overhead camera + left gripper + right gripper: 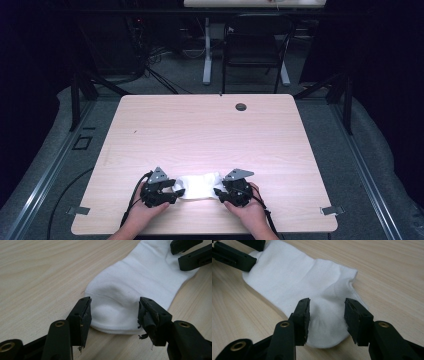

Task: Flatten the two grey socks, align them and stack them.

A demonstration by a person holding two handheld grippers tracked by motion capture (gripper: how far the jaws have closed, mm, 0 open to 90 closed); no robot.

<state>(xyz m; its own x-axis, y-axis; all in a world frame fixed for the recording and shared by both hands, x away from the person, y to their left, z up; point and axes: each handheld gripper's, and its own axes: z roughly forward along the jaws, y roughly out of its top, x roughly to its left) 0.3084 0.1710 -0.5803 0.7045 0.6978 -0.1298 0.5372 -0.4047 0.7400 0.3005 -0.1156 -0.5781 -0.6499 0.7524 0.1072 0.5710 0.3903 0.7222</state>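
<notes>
Dark room behind your table

You worked at a pale wooden table (210,130); a black chair (256,47) and grey floor (175,80) lay beyond it.

Your left gripper (114,312) view: sock (140,287) far end cut by top edge, part hidden behind right gripper (187,253). High view: sock ends tucked under both grippers, weave too small to read; your forearms cut by bottom edge.

Wood table (200,130) w/ grommet hole (241,106); black chair (255,47) behind.
</notes>
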